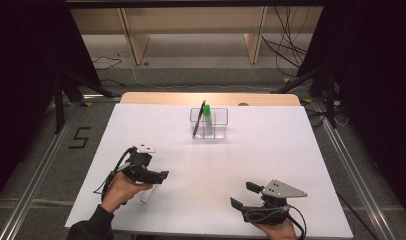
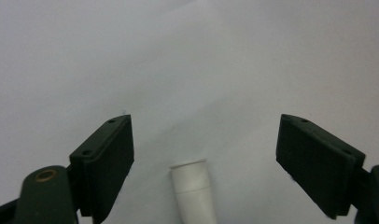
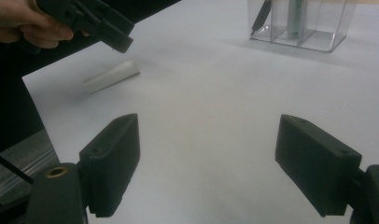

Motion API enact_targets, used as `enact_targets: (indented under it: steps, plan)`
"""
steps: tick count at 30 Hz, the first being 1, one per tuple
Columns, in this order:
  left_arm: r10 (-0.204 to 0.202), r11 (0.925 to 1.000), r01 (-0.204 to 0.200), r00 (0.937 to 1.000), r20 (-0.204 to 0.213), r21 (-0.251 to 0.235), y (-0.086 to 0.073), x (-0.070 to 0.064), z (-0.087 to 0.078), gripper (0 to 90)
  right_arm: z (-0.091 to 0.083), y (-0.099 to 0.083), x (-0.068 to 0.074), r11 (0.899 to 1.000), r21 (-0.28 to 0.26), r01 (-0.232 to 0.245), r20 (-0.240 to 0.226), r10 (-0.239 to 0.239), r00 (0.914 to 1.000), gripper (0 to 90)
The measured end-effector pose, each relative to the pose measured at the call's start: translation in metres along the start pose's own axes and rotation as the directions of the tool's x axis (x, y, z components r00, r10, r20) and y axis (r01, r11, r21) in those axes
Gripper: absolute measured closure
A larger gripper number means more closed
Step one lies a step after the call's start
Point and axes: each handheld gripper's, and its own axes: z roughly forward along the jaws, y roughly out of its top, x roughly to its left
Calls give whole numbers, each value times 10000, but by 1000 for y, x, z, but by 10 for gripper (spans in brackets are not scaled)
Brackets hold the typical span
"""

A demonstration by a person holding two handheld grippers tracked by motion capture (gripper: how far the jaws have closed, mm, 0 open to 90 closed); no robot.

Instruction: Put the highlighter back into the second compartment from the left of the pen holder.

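Progress, as judged: black pen (image 1: pixel 199 119) and green marker (image 1: pixel 207 119) stand in clear organizer (image 1: pixel 222 123) at table's far side; white marker (image 2: pixel 193 190) lies on table (image 1: pixel 251 150) beneath your left gripper (image 1: pixel 158 176), jaws spread, nothing held; right gripper (image 1: pixel 243 195) open, idle, well apart; grasp and placement remain
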Motion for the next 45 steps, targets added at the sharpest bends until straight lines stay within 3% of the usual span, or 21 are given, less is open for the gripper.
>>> enact_targets:
  steps: [10, 27, 45]
  plan:
    - [25, 9997, -27, 10000, 70, 239, -11, -2, 0, 189, 0, 0, 0, 10000, 44, -29, -6, 29, 10000, 229]
    - [10, 9965, 7, 9998, -205, 834, -31, 3, 1, 198, 1, -2, -3, 9999, 41, -104, -44, 104, 9999, 229]
    - [284, 9875, -252, 9994, -183, 1556, -42, -4, -1, 247, 2, -3, -2, 9999, 90, -118, -40, 118, 9999, 228]
